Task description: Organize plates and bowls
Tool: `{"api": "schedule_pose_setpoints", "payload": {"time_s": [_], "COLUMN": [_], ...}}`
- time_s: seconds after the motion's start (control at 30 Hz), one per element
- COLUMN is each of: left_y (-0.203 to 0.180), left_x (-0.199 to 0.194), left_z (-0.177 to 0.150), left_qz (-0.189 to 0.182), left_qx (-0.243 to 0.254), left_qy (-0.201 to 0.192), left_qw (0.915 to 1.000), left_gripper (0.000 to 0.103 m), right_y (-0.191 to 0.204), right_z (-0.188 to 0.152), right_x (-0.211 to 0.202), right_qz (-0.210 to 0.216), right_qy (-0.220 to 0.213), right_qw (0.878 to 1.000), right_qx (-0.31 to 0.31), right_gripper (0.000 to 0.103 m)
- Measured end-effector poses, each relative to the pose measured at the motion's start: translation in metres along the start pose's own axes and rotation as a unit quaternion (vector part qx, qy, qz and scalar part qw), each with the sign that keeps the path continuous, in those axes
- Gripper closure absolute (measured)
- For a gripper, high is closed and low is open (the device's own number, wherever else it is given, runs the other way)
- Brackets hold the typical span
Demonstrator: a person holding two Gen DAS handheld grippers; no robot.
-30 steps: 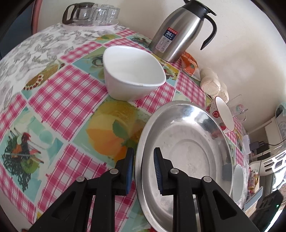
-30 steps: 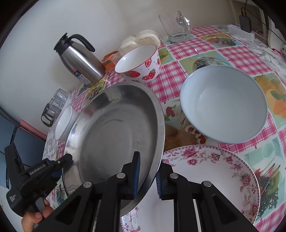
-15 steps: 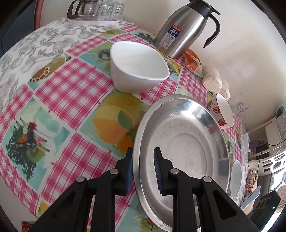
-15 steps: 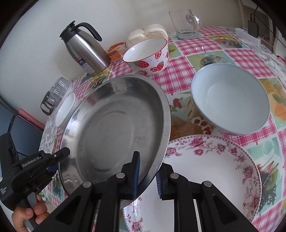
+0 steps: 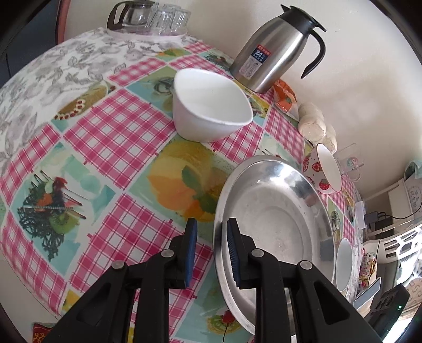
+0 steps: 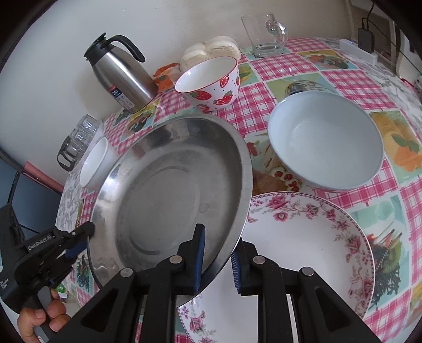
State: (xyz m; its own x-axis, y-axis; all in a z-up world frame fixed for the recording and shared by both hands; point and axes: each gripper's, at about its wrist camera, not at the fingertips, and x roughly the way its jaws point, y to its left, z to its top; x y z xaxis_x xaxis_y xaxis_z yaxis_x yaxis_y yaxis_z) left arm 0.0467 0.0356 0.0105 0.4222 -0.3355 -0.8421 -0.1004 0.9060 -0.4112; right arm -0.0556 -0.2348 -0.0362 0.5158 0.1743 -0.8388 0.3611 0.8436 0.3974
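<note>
A steel plate (image 5: pixel 274 224) (image 6: pixel 163 190) lies tilted, its right side over a flowered plate (image 6: pixel 303 250). My left gripper (image 5: pixel 211 223) (image 6: pixel 84 234) straddles the steel plate's left rim. Tablecloth shows between the rim and the outer pad, so it is open. My right gripper (image 6: pixel 217 250) straddles the opposite rim and its jaws are opening, with a sliver of flowered plate showing beside the outer pad. A white bowl (image 5: pixel 211 105) (image 6: pixel 95 163), a strawberry bowl (image 5: pixel 327 168) (image 6: pixel 211 81) and a pale blue bowl (image 6: pixel 327 139) stand on the table.
A steel thermos (image 5: pixel 271 55) (image 6: pixel 118 76), wrapped buns (image 6: pixel 211 50) and a glass mug (image 6: pixel 266 34) line the wall. A glass pot with cups (image 5: pixel 147 18) stands at the far left corner. A hand (image 6: pixel 39 319) holds the left gripper. The table's left edge is near.
The right jaws have spread a little around the steel plate's rim. In the left wrist view the rim has shifted from the outer pad towards the inner one.
</note>
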Motion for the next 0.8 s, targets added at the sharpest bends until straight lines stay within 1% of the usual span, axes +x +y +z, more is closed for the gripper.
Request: {"api": "schedule_pose_setpoints", "payload": {"time_s": [0.03,0.07,0.1,0.13,0.17,0.23,0.27,0.3,0.33,0.37,0.43,0.5,0.53,0.6,0.7,0.8], "left_y": [-0.001,-0.002,-0.004,-0.006,-0.008,-0.011,-0.012,-0.013,-0.014,-0.015,-0.017,-0.02,-0.023,-0.028,-0.036,-0.045], "left_x": [-0.001,-0.002,-0.003,-0.004,-0.005,-0.008,-0.009,-0.011,-0.012,-0.013,-0.014,-0.015,-0.015,-0.016,-0.018,-0.023], "left_z": [0.0,0.0,-0.001,-0.002,-0.002,-0.004,-0.004,-0.005,-0.006,-0.007,-0.009,-0.011,-0.013,-0.016,-0.021,-0.025], "left_qz": [0.001,0.003,0.007,0.01,0.013,0.019,0.023,0.029,0.033,0.037,0.042,0.042,0.043,0.051,0.057,0.052], "left_qx": [0.002,0.004,0.007,0.009,0.011,0.014,0.016,0.018,0.02,0.021,0.022,0.026,0.029,0.04,0.058,0.076], "left_qy": [-0.001,-0.002,-0.003,-0.005,-0.007,-0.011,-0.011,-0.013,-0.015,-0.018,-0.024,-0.028,-0.03,-0.037,-0.049,-0.07], "left_qw": [1.0,1.0,0.9999,0.9999,0.9998,0.9997,0.9996,0.9993,0.9991,0.9989,0.9986,0.9984,0.9982,0.9972,0.9955,0.9933], "left_gripper": [0.079,0.078,0.074,0.069,0.065,0.055,0.053,0.047,0.041,0.038,0.027,0.021,0.018,0.014,0.011,0.007], "right_y": [0.001,0.002,0.003,0.005,0.007,0.011,0.012,0.012,0.012,0.012,0.009,0.005,0.002,-0.003,-0.01,-0.014], "right_z": [0.0,0.0,-0.001,-0.001,-0.002,-0.003,-0.004,-0.004,-0.004,-0.005,-0.006,-0.006,-0.006,-0.005,-0.004,-0.004], "right_x": [-0.002,-0.004,-0.007,-0.01,-0.015,-0.023,-0.026,-0.028,-0.031,-0.033,-0.036,-0.038,-0.039,-0.043,-0.048,-0.052], "right_qz": [0.002,0.003,0.003,0.002,-0.001,-0.008,-0.011,-0.013,-0.017,-0.021,-0.029,-0.039,-0.045,-0.053,-0.055,-0.056], "right_qy": [-0.001,-0.003,-0.006,-0.01,-0.017,-0.027,-0.031,-0.035,-0.038,-0.041,-0.045,-0.047,-0.05,-0.055,-0.066,-0.076], "right_qw": [1.0,1.0,1.0,1.0,1.0,0.999,0.999,0.999,0.998,0.998,0.998,0.997,0.997,0.996,0.995,0.994], "right_qx": [-0.002,-0.004,-0.007,-0.011,-0.018,-0.03,-0.034,-0.036,-0.038,-0.039,-0.04,-0.04,-0.039,-0.039,-0.041,-0.047], "right_gripper": [0.076,0.069,0.061,0.057,0.052,0.047,0.042,0.036,0.033,0.028,0.023,0.013,0.01,0.0,0.0,0.0]}}
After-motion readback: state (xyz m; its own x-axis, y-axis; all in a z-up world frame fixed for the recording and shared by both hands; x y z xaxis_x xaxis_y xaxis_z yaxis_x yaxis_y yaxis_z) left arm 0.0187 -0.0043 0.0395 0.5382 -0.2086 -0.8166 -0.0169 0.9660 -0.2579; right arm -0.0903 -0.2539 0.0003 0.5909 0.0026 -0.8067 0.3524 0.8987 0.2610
